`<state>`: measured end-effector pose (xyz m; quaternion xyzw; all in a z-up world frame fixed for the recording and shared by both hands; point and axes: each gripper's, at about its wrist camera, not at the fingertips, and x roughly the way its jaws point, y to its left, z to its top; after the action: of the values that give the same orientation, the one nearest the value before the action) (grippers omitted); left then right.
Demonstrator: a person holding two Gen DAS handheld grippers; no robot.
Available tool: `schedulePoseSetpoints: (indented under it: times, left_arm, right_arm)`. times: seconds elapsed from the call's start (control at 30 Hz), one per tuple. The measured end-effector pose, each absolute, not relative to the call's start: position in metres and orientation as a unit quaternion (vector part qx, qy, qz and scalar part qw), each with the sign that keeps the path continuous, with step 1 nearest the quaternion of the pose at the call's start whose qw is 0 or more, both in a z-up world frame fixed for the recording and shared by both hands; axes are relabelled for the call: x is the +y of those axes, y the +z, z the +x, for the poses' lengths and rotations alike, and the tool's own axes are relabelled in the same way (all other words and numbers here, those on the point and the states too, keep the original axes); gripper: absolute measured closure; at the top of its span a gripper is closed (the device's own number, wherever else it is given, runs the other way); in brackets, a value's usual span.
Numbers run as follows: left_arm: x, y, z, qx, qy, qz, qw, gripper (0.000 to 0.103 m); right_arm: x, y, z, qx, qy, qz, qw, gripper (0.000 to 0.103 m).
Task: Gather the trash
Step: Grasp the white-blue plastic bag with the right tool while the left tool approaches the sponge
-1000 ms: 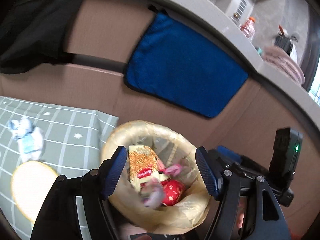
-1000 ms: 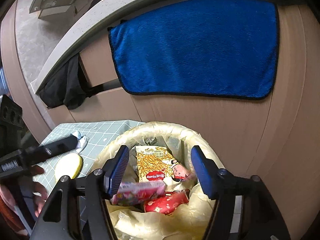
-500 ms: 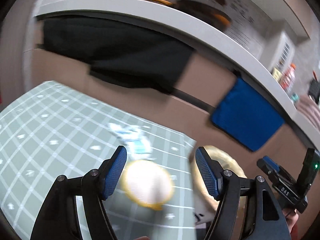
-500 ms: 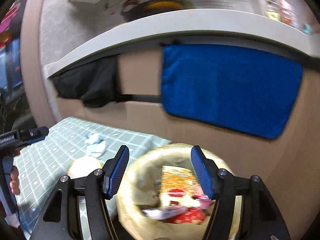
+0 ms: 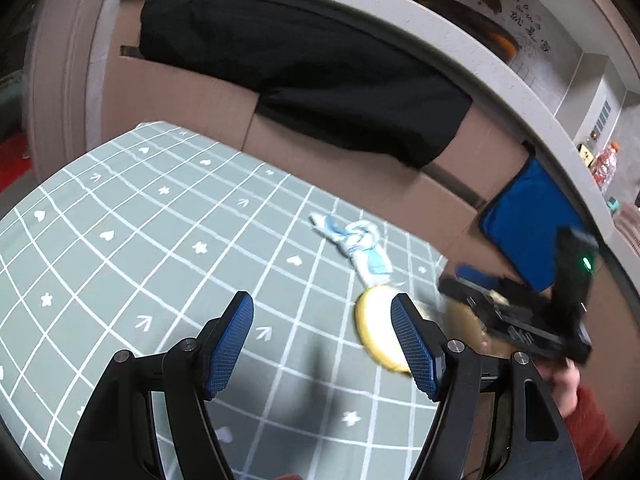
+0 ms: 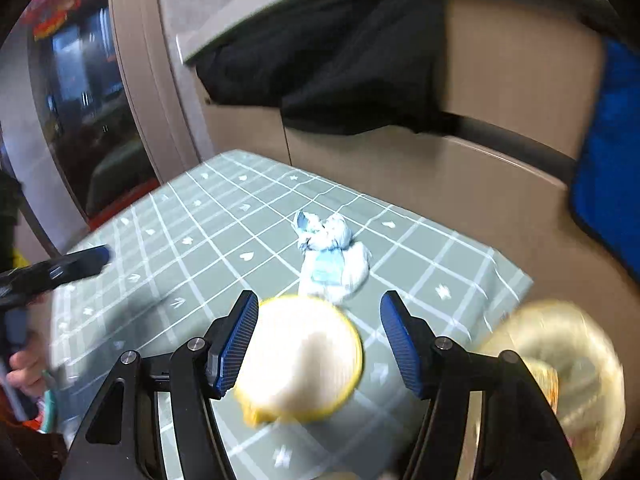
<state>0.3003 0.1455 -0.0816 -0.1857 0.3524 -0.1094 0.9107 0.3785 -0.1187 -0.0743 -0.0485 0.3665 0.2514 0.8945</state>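
Note:
A round white disc with a yellow rim [image 6: 304,356] lies on the green checked tablecloth [image 6: 224,232], blurred. My right gripper [image 6: 320,320] hovers open over it, the disc showing between the pads without touching them. Just beyond lies a crumpled white-and-blue wrapper [image 6: 332,256]. In the left wrist view my left gripper [image 5: 322,320] stands open over bare cloth, with the disc [image 5: 378,332] behind its right finger and the wrapper [image 5: 356,248] farther back. The bag-lined trash bin [image 6: 560,360] stands off the table's right corner.
Cardboard boxes [image 5: 192,96] draped with a black cloth [image 5: 320,68] and a blue towel [image 5: 524,216] wall the table's far side. The right gripper [image 5: 476,284] and a red sleeve [image 5: 592,420] show at right in the left wrist view. The left gripper [image 6: 92,260] crosses the left side of the right wrist view.
Both grippers have swung left, away from over the trash bin and onto the table. The disc and wrapper now sit in front of the right gripper. Both grippers stayed open.

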Motion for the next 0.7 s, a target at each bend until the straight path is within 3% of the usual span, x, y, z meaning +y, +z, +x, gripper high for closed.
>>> schedulePoseSetpoints:
  times: [0.17, 0.43, 0.5, 0.7]
  left_arm:
    - [0.158, -0.099, 0.303, 0.363, -0.101, -0.209, 0.902, 0.032]
    - [0.150, -0.113, 0.321, 0.379, -0.106, -0.204, 0.897, 0.032]
    - [0.147, -0.114, 0.324, 0.382, -0.108, -0.201, 0.896, 0.032]
    - [0.137, -0.117, 0.331, 0.393, -0.117, -0.206, 0.888, 0.032]
  right_arm:
    - [-0.075, -0.096, 0.432, 0.380, 0.256, -0.110, 0.882, 0.042]
    - [-0.054, -0.132, 0.491, 0.447, 0.234, -0.085, 0.859, 0.043]
    - [-0.054, -0.139, 0.495, 0.460, 0.232, -0.088, 0.853, 0.057]
    - [-0.080, -0.122, 0.465, 0.440, 0.229, -0.054, 0.866, 0.061]
